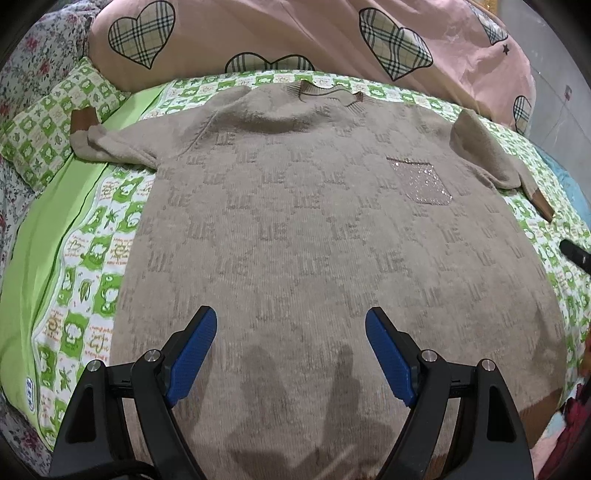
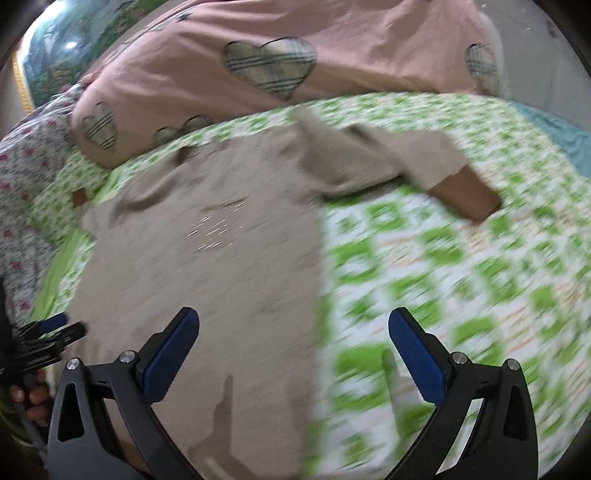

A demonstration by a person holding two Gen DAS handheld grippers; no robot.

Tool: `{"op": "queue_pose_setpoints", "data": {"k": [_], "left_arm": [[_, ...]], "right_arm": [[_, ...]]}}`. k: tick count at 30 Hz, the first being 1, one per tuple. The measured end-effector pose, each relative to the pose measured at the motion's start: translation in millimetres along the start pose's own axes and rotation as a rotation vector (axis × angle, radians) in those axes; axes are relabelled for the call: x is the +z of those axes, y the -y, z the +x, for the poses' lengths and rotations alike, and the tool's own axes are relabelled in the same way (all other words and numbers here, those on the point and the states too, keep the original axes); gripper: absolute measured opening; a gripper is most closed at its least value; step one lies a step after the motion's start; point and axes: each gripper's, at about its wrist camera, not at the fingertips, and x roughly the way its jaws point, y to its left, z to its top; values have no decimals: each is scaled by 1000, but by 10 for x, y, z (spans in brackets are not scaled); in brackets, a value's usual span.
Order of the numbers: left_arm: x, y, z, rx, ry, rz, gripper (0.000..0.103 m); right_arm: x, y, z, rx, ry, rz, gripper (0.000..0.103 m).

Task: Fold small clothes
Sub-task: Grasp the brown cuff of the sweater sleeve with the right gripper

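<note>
A beige knit sweater (image 1: 295,229) lies flat, front up, on a green-and-white patterned bedsheet (image 1: 92,258). It has a sparkly chest pocket (image 1: 424,181), a brown collar (image 1: 325,92) and brown cuffs. Its left sleeve (image 1: 110,144) stretches sideways; its right sleeve (image 2: 388,162) is bent, brown cuff (image 2: 465,195) on the sheet. My left gripper (image 1: 291,332) hovers open over the sweater's lower half. My right gripper (image 2: 295,332) is open above the sweater's right edge, in a motion-blurred view. Neither holds anything.
A pink duvet with plaid hearts (image 1: 295,33) is piled along the far side of the bed. A floral cloth (image 1: 33,62) and a pillow (image 1: 48,125) lie at the far left. The left gripper (image 2: 51,332) and a hand (image 2: 29,398) show at the right wrist view's left edge.
</note>
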Motion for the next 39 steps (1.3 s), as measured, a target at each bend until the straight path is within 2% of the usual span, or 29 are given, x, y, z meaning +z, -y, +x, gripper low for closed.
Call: {"op": "queue_pose_setpoints", "data": {"k": [4,7,13,15,16,18,19,20,21,24,25,28,32,39], "left_arm": [[109,-8,42,3,3,-3,83],[177,-5,68,15,6,-1,84],[221,16,172,19,-25,-5,84],[221,27,218,18,-39,-1,84],[219,27,235,17,-45,0,84],[212,29,257,14,-51,-1,84],[208,25,265,12,-53,-2,84],[209,26,271,9,-54,-5,84],[205,18,275,4,-55,-9,84],[190,-7,283,-11,-53,-22,84],[183,-14,285,-18,-54,-26,84],[176,-31,271,-38,-51,-37,84],[153,-114,215,-55,-38,-59,84],[78,-435,168,-70,-36,-149,84]], "right_arm": [[292,324,47,-70,38,-14,101],[509,559,164,-116,48,-15,94],[743,866,706,-196,-54,-54,78],[775,956,828,-229,-85,-64,62],[778,1013,862,-244,-93,-60,57],[793,1114,860,-257,-91,-43,31],[814,1152,833,-265,-97,-29,22],[829,1184,805,-252,-99,-11,6],[793,1185,763,-221,-96,14,6],[757,1056,608,-21,-83,76,6],[743,933,535,73,-79,96,6],[705,465,423,290,-81,107,6],[727,-354,439,514,-98,68,6],[800,-1780,946,731,-173,-17,6]]}}
